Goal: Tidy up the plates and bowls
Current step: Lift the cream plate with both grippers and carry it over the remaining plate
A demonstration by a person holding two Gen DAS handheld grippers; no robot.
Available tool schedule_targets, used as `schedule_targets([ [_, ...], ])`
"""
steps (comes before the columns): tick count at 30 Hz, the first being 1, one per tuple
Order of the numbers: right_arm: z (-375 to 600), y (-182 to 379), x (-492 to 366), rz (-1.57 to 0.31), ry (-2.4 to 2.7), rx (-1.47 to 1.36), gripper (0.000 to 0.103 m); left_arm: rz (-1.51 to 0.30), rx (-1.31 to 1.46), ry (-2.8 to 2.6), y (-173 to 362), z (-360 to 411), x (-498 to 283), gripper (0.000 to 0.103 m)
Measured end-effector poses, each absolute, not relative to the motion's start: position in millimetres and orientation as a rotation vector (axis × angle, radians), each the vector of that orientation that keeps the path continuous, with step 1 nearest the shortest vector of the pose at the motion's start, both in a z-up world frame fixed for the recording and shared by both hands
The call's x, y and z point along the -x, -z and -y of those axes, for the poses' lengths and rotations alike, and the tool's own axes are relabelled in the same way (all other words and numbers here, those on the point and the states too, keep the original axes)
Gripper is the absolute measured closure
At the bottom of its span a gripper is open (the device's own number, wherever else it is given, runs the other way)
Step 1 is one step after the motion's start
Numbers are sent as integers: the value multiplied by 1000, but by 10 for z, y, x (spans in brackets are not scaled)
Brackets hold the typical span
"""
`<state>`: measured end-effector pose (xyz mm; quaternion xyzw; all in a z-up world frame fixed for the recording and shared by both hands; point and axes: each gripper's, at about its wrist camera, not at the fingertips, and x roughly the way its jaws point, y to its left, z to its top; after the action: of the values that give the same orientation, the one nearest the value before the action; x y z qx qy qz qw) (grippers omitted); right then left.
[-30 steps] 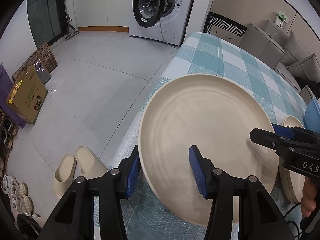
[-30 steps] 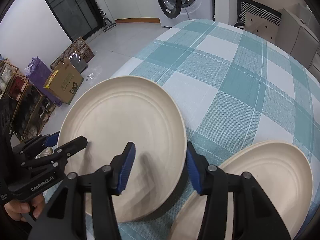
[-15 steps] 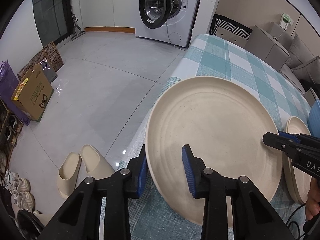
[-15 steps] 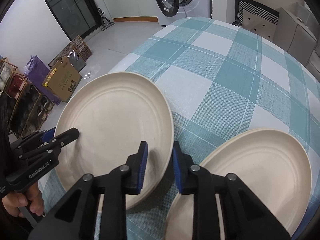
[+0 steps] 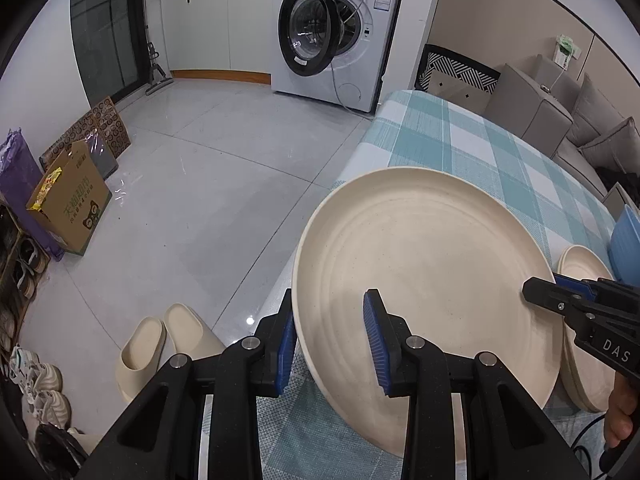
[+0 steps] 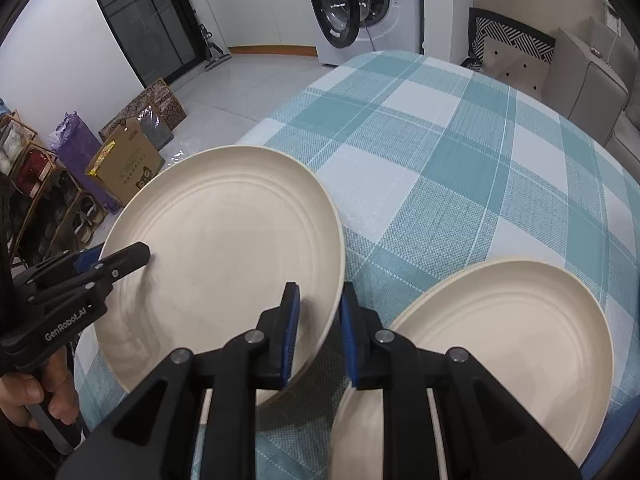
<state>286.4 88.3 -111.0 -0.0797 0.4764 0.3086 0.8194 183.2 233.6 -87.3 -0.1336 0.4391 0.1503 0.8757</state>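
A large cream plate [image 5: 432, 264] [image 6: 224, 248] is held tilted over the near left corner of the teal checked table [image 6: 440, 152]. My left gripper [image 5: 330, 336] is shut on its left rim, one blue pad outside and one on the inner face. My right gripper [image 6: 318, 328] is shut on the opposite rim, which sits between its pads. Each gripper shows in the other's view: the right gripper [image 5: 552, 292] and the left gripper [image 6: 120, 258]. A second cream plate [image 6: 500, 340] [image 5: 584, 272] lies flat on the cloth to the right.
A blue bowl [image 5: 626, 240] shows at the right edge beyond the second plate. The table's edge drops to a tiled floor with slippers [image 5: 168, 344], a cardboard box [image 5: 72, 204] and a washing machine [image 5: 332, 28]. Grey sofa cushions [image 5: 532, 108] lie beyond the table.
Both grippers' jaws have come together onto the plate's rim, left and right. The plate now sits slightly raised and tilted between them.
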Motion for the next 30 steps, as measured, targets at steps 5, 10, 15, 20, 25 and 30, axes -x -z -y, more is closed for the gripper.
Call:
schedule_targets([
  [5, -838, 1009, -2783, -981, -645, 182, 83, -889, 260, -310, 753, -2272, -1811, 70],
  [10, -769, 902, -2698, -954, -634, 182, 83, -866, 242, -301, 630, -2194, -1789, 70],
  [15, -634, 811, -2619, -935, -615, 167, 83, -849, 219, -275, 535, -2062, -1776, 70],
  [20, -466, 777, -2549, -942, -591, 144, 83, -838, 198, -247, 462, -1929, -1778, 70],
  [25, -312, 751, -2466, -935, -564, 135, 83, -828, 174, -222, 395, -1791, -1798, 70],
  [30, -146, 732, -2382, -928, -536, 119, 83, -824, 149, -188, 351, -1634, -1808, 70],
])
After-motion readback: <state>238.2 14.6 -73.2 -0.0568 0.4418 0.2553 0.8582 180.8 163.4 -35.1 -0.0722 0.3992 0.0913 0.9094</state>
